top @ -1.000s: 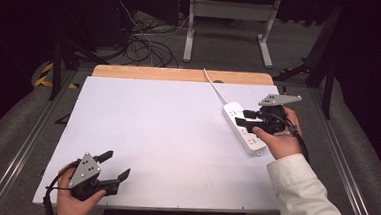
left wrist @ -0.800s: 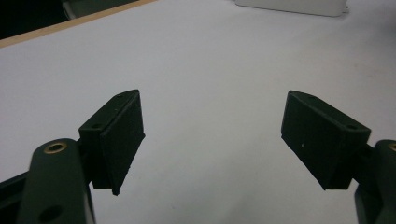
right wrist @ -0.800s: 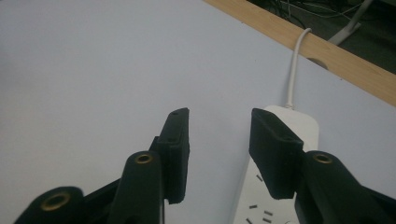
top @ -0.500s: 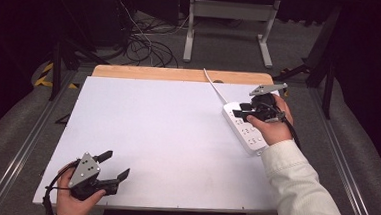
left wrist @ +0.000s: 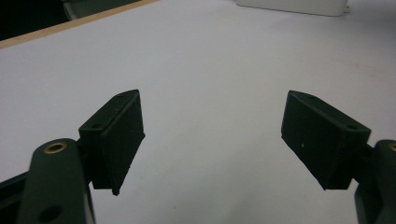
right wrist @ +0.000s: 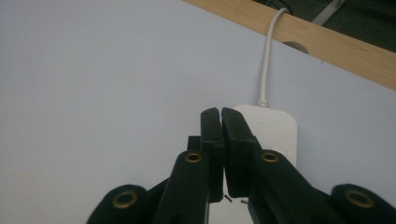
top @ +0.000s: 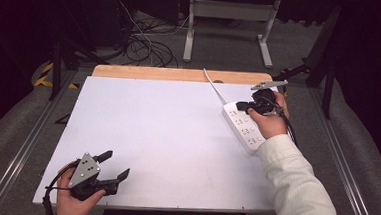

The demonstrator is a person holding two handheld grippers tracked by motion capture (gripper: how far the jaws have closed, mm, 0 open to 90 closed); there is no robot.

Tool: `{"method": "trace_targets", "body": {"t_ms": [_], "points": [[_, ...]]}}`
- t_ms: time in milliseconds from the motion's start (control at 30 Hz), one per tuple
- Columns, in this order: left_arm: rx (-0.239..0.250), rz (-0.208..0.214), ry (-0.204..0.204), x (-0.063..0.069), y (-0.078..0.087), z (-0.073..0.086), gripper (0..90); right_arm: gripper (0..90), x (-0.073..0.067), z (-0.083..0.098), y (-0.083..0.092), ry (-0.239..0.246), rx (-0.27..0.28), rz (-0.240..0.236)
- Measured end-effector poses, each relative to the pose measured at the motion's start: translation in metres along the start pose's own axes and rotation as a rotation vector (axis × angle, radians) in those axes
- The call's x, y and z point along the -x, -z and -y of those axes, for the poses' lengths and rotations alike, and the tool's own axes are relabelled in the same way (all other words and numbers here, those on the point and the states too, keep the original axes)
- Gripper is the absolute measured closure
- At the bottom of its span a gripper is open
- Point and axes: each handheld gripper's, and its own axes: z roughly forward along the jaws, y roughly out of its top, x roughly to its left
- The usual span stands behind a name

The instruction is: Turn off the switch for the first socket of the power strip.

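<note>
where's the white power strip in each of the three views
High view: the power strip lies at the right of the white table top, partly under the right gripper.
Left gripper view: a strip of it at the top edge, right of centre.
Right gripper view: its cord end just beyond the shut fingers.
Shared landmark: the table's wooden far edge.

Two black grippers here, both with brass-ringed pivot holes. The left gripper (top: 116, 166) carries a grey three-cornered plate (top: 85, 169) dotted with small screws, its pads (left wrist: 119, 139) blocky and matte. The right gripper (right wrist: 220, 116) trails a black cable (top: 287, 126); that arm wears a pale cream sleeve (top: 301, 189).
</note>
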Motion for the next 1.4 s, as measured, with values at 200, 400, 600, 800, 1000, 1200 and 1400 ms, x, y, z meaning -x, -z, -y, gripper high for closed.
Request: {"method": "trace_targets", "body": {"t_ms": [200, 400, 600, 800, 1000, 1200, 1400], "points": [[0.002, -0.005, -0.003, 0.0, 0.0, 0.0, 21.7, 90.0, 0.004, 0.0, -0.004, 0.021, -0.011, 0.022], [-0.001, -0.001, -0.004, 0.0, -0.001, 0.0, 21.7, 90.0, 0.011, 0.001, -0.01, 0.008, -0.028, 0.045], [-0.002, 0.005, -0.009, 0.0, -0.002, -0.001, 21.7, 90.0, 0.016, 0.001, -0.021, -0.002, -0.053, 0.071], [-0.003, 0.004, -0.007, -0.001, -0.001, 0.0, 21.7, 90.0, 0.024, 0.004, -0.036, -0.021, -0.079, 0.088], [-0.004, 0.006, -0.008, 0.0, -0.002, 0.0, 21.7, 90.0, 0.03, 0.007, -0.044, -0.043, -0.089, 0.107], [-0.007, 0.007, 0.0, 0.0, -0.002, 0.0, 21.7, 90.0, 0.034, 0.009, -0.05, -0.055, -0.098, 0.121], [-0.009, 0.008, -0.002, 0.0, -0.003, 0.0, 21.7, 90.0, 0.038, 0.011, -0.055, -0.059, -0.115, 0.127]]}}
